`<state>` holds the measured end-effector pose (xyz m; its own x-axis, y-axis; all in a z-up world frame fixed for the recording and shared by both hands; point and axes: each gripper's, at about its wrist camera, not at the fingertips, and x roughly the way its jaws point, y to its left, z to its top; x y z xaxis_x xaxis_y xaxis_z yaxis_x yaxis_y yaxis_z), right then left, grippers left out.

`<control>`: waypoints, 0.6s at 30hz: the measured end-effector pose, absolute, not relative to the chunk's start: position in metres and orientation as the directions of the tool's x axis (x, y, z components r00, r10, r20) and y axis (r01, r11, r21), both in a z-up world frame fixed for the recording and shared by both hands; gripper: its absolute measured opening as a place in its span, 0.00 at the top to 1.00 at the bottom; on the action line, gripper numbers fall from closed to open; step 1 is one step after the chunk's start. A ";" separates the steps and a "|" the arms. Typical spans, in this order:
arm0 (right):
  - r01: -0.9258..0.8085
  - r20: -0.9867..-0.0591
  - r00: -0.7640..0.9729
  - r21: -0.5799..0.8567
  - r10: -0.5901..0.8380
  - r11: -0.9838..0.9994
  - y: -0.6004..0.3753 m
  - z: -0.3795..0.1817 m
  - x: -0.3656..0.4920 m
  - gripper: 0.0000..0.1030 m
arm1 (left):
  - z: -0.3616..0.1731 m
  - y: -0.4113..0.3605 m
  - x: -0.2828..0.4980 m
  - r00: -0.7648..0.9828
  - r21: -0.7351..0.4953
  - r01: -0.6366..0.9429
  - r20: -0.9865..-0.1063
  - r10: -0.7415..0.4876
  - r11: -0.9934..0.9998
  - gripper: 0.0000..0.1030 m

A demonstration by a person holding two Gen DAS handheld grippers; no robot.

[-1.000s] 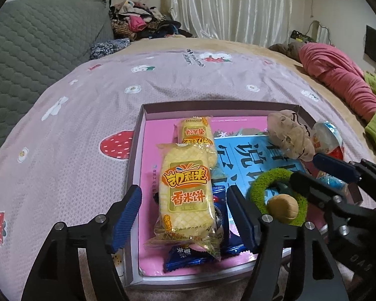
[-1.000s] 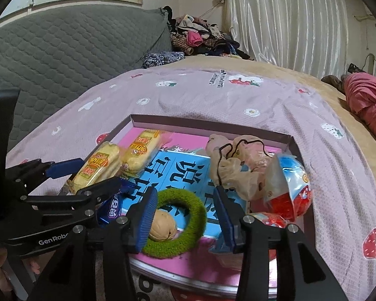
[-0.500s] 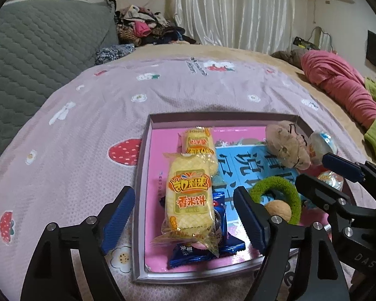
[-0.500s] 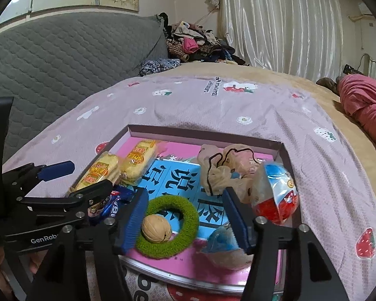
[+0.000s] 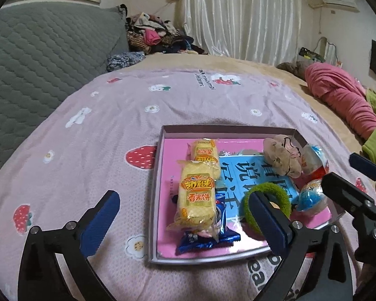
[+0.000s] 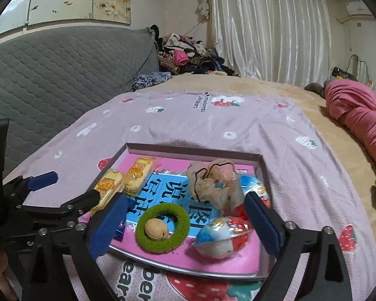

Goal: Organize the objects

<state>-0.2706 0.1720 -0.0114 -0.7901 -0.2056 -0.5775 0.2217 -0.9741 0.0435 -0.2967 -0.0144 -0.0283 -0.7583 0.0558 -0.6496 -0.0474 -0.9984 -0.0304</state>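
A shallow pink-lined box [image 5: 163, 135] [image 6: 259, 159] lies on the bed. In it are two yellow rice-cracker packs [image 5: 196, 195] [image 6: 110, 183], a blue snack pack [image 5: 203, 240], a green fuzzy ring [image 5: 280, 193] [image 6: 163, 228] with a walnut [image 6: 156, 229] inside it, a beige fabric pouch [image 5: 282, 158] [image 6: 213, 183] and two foil egg toys [image 5: 312, 197] [image 6: 223, 235]. My left gripper [image 5: 185, 219] is open and empty above the box's near left. My right gripper [image 6: 185, 223] is open and empty above the ring and the near egg.
The bed has a lilac strawberry-print sheet [image 5: 87, 150] [image 6: 300, 175]. A grey quilted headboard [image 5: 37, 57] stands at left. A pile of clothes [image 5: 150, 32] sits at the back. A pink blanket [image 5: 338, 95] lies at right. White curtains [image 6: 263, 25] hang behind.
Both grippers have pulled back and up from the box, still open and empty. The objects in the box have not moved.
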 end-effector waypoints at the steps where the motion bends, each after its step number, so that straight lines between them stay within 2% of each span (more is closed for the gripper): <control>1: 0.220 -0.578 -0.791 0.040 -0.202 -0.975 0.173 -0.009 -0.267 0.02 | -0.025 -0.015 -0.293 -0.760 -0.027 -0.043 -0.648 0.050 -0.999 0.00; 5: 0.221 -0.581 -0.790 0.030 -0.197 -0.975 0.176 -0.001 -0.255 0.01 | -0.012 -0.016 -0.279 -0.767 -0.040 -0.043 -0.639 0.059 -0.998 0.00; 18: 0.187 -0.581 -0.799 0.006 -0.155 -0.982 0.187 0.033 -0.209 0.01 | 0.024 -0.020 -0.220 -0.754 0.034 0.006 -0.657 -0.027 -0.999 0.00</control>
